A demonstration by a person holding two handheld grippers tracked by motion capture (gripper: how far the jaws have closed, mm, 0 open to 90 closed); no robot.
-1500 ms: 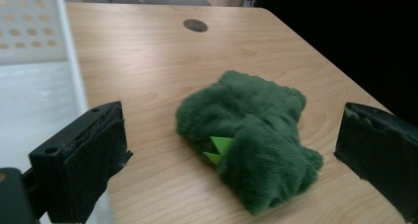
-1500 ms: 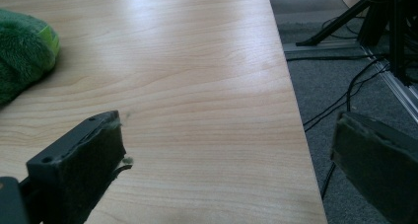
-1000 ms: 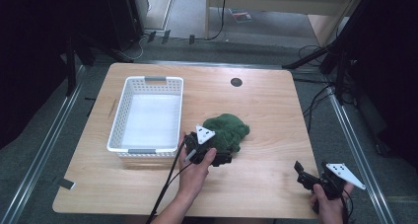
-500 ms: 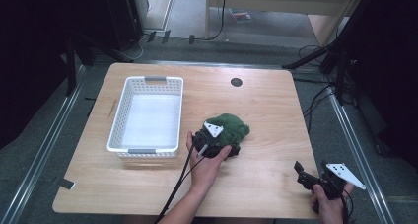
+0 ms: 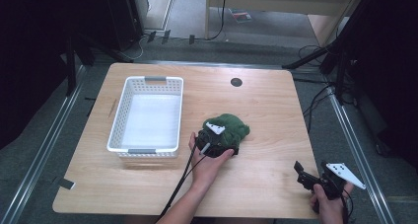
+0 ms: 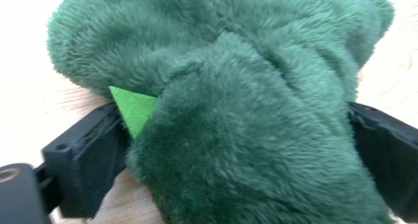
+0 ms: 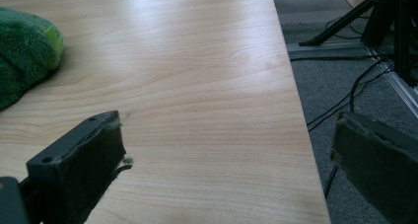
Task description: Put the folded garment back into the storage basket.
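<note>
High view: wooden table (image 5: 266,105) fills mid-frame, white perforated basket (image 5: 146,116) sits left of centre, long side running top-to-bottom of the frame, nothing inside. Small dark round hole (image 5: 236,82) in the tabletop, upper middle. Dark stands and cables on the floor at the right and top edges.

Green plush toy (image 5: 231,129) lies on the table just right of the basket's lower right corner, near frame centre, a lumpy bundle; long axis and heading cannot be told. Left gripper (image 5: 217,144) sits at its lower left side, hand (image 5: 207,162) behind it, cable trailing down to the bottom edge.

Left gripper view: black jaws stand at either side of the plush (image 6: 236,125), fur bulging between and pressed against both, so clamped on it; a bright green felt triangle (image 6: 132,108) pokes out at left.

Right gripper (image 5: 310,177) at lower right corner of the table, well apart from the toy. Right gripper view: jaws spread wide, nothing between them, right jaw past the table edge; plush (image 7: 24,51) at upper left.
</note>
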